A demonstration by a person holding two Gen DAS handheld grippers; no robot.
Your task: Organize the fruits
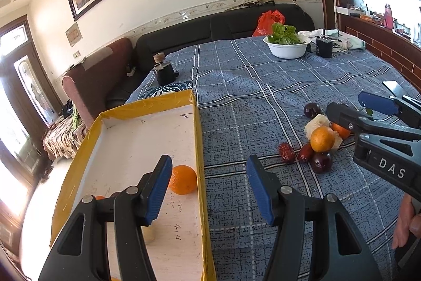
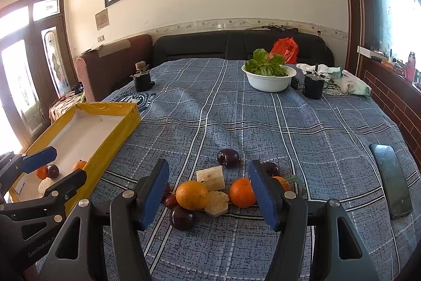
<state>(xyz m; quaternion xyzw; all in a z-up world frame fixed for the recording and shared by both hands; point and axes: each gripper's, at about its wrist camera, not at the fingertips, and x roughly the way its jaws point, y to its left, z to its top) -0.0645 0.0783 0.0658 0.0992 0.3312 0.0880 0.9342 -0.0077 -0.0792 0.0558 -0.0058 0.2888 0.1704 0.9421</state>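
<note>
Blue plaid cloth (image 1: pixel 263 102), "DAS" gripper (image 1: pixel 363 107)

Left gripper (image 1: pixel 208 187) jaws apart, astride tray wall (image 1: pixel 201 175).

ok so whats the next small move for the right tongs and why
Probably lower the right tongs onto the front orange and close. They stand open and empty right above it, and it tops the loose pile outside the yellow box.

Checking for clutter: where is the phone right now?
In the right wrist view the phone lies flat on the checked cloth at far right, beyond the fruit pile.
</note>
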